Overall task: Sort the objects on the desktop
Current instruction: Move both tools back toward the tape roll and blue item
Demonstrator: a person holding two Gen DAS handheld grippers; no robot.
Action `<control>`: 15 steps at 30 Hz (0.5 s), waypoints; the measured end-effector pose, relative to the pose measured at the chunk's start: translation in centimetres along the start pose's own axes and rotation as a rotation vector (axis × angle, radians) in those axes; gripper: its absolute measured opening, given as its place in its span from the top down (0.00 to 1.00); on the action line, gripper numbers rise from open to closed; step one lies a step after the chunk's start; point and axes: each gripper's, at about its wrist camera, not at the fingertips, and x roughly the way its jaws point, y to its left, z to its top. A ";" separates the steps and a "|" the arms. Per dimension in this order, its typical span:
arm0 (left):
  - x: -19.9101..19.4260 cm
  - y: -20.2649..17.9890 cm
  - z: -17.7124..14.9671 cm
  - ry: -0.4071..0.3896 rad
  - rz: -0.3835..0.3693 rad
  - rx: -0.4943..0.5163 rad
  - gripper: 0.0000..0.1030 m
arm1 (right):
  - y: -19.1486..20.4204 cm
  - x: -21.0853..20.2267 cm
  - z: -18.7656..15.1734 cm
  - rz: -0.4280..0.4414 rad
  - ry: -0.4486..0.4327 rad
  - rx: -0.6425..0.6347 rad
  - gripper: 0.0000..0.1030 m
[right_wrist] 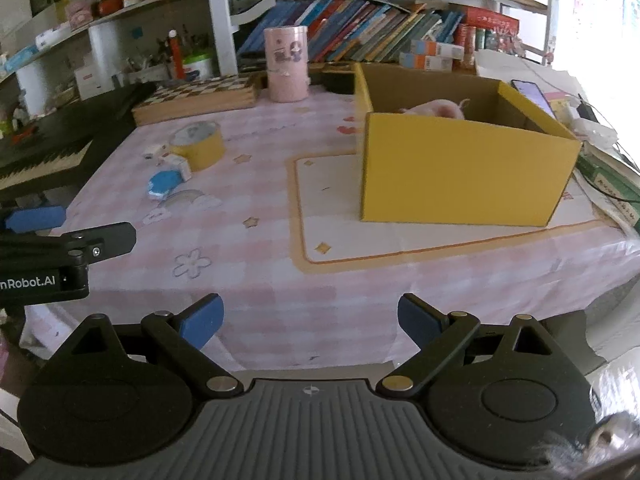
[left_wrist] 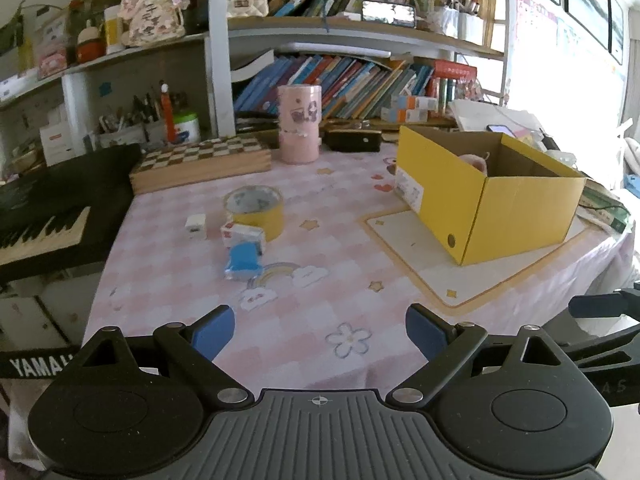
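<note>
A yellow cardboard box (left_wrist: 520, 204) (right_wrist: 464, 172) stands open on the table's right half, with a pink plush toy (right_wrist: 436, 110) (left_wrist: 476, 160) inside. Left of it lie a yellow tape roll (left_wrist: 255, 210) (right_wrist: 199, 144), a small white cube (left_wrist: 196, 227), a small white packet (left_wrist: 242, 236) (right_wrist: 178, 164) and a blue packet (left_wrist: 243, 260) (right_wrist: 165, 184). My left gripper (left_wrist: 320, 334) hangs open over the table's near edge, nothing between its fingers. My right gripper (right_wrist: 310, 322) is also open and empty, facing the box. The left gripper (right_wrist: 36, 218) shows at the right wrist view's left edge.
A pink cylinder tin (left_wrist: 300, 122) (right_wrist: 286, 64), a checkered board box (left_wrist: 204, 162) and a black case (left_wrist: 352, 140) stand at the back. A keyboard (left_wrist: 44, 216) lies left of the table. Bookshelves (left_wrist: 360, 84) rise behind. A phone (right_wrist: 532, 96) and books lie right of the box.
</note>
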 end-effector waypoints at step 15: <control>-2.0 3.3 -1.4 -0.004 0.060 -0.042 0.08 | 4.5 0.2 -0.4 0.067 -0.001 -0.079 0.08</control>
